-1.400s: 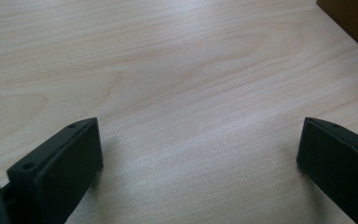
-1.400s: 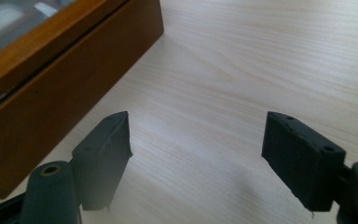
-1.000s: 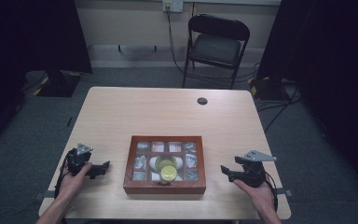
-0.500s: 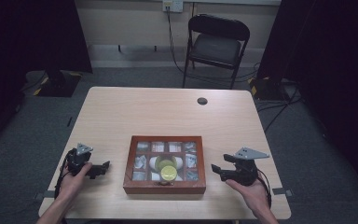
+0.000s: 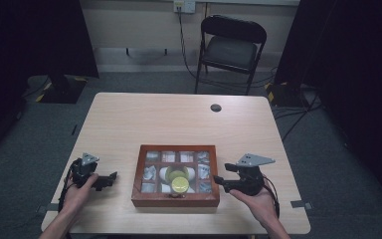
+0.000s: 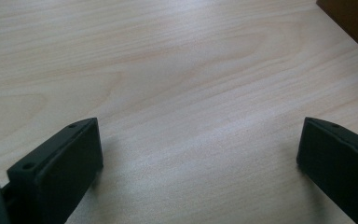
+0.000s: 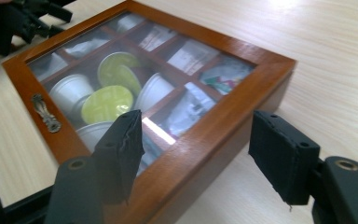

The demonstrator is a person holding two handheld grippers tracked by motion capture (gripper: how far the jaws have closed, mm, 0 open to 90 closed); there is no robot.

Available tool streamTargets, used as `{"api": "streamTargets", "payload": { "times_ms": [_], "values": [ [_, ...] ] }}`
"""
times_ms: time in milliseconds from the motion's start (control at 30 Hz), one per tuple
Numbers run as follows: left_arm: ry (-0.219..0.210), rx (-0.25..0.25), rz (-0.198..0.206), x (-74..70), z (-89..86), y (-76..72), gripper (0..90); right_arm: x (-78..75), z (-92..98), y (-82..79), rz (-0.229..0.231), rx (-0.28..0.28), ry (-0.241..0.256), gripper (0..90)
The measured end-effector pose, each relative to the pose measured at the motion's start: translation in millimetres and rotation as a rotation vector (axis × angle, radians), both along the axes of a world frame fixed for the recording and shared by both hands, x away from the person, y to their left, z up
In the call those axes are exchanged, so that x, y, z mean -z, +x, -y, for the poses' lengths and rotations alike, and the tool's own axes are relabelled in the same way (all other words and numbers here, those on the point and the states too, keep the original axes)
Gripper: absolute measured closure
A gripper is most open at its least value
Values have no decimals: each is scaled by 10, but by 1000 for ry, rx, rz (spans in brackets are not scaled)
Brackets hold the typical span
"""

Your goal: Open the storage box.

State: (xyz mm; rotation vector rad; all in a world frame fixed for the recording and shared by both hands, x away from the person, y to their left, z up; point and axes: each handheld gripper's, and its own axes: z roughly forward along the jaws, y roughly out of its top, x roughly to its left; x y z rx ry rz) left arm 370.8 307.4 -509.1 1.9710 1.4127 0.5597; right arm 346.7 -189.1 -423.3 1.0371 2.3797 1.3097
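Presently, we list a wooden box (image 5: 175, 175) with a glass lid, lying near the table's (image 5: 144, 119) front edge; its compartments hold pale capsules with green tops (image 7: 107, 103) and sachets. Our right gripper (image 5: 220, 181) sits just right of the box, jaws wide, straddling its near corner in the right gripper view. Our left gripper (image 5: 112, 178) rests left of the box, jaws wide over bare wood. Step, as we judge: approach to opening. Next calls for catching the lid by its brass latch (image 7: 45, 113). A dark disc (image 5: 216, 107) lies well beyond the box; nothing obstructs.
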Motion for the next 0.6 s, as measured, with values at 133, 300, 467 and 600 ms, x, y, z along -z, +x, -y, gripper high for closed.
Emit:
{"api": "streamTargets", "payload": {
  "times_ms": [133, 300, 467, 600],
  "values": [
    [-1, -2, 0, 0, 1, -1, 0, -22, -86, -4, -7, -36, -9, 363],
    [-1, -2, 0, 1, 2, -1, 0, -81, -206, 3, 3, -78, 6, 392],
    [-1, -1, 0, 1, 1, 0, 0, -101, -441, 25, -7, -149, -13, 391],
    [-1, -1, -1, -1, 0, -1, 0, -105, -648, 44, -21, -209, -12, 403]
  ]
}}
